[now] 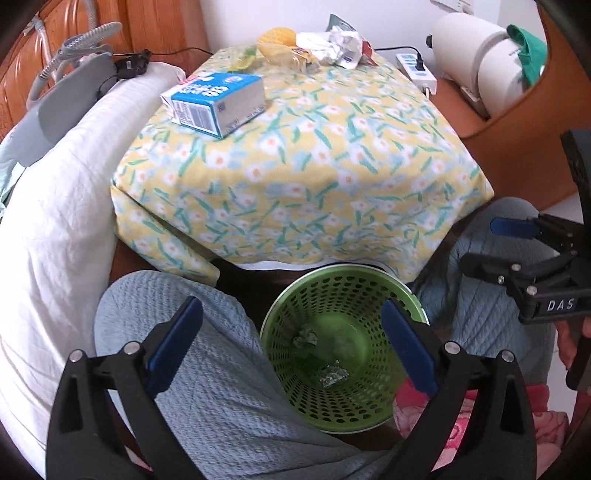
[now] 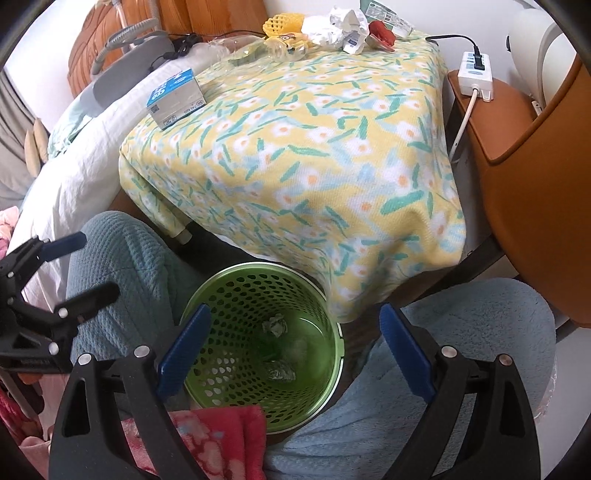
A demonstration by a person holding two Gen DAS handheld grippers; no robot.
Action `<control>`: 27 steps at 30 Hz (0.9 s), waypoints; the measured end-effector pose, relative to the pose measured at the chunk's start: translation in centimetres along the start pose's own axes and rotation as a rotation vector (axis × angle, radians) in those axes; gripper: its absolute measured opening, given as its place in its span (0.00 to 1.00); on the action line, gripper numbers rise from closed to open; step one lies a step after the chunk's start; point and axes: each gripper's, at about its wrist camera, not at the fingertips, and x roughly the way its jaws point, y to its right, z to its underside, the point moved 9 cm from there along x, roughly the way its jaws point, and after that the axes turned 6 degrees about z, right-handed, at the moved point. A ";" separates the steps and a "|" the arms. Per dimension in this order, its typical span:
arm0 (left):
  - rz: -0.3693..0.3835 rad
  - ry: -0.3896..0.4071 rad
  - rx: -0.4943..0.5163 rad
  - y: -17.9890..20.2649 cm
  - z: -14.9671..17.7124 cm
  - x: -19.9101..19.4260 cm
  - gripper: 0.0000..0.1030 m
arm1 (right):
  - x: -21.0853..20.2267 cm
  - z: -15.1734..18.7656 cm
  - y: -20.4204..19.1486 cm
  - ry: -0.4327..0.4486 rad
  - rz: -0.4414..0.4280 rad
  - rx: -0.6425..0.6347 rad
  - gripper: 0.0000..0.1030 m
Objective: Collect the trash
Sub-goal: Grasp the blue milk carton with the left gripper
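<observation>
A green perforated bin [image 1: 280,332] [image 2: 236,291] stands on the floor between a person's knees, with crumpled scraps [image 1: 334,374] [image 2: 280,371] at its bottom. My left gripper [image 1: 291,343] hangs open over the bin, nothing between its blue pads. My right gripper [image 2: 295,347] is open above the same bin, also holding nothing. On the flowered tablecloth [image 1: 314,158] [image 2: 314,147] lies a blue-and-white carton [image 1: 216,101] [image 2: 175,98]. At the far edge sits a heap of crumpled paper and wrappers [image 1: 332,46] [image 2: 343,26] beside a yellow net [image 1: 277,37] [image 2: 280,24].
A white pillow [image 1: 66,206] and grey device with hose [image 1: 70,96] lie left of the table. A power strip [image 1: 415,68] [image 2: 474,75] rests on the brown stand at right. Blue-clad knees [image 1: 207,362] [image 2: 461,369] flank the bin; pink cloth [image 2: 221,439] lies below.
</observation>
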 end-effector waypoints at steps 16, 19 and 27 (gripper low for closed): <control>-0.056 0.140 -0.159 -3.6 -8.9 -1.1 0.92 | -2.6 -8.1 0.6 0.162 0.022 0.019 0.90; -0.072 0.162 -0.210 -4.6 -11.7 -0.4 0.92 | -2.9 -11.8 1.0 0.208 0.022 0.030 0.90; -0.153 0.115 -0.381 -7.0 -16.1 3.4 0.92 | -2.3 -19.5 2.3 0.306 0.071 0.038 0.93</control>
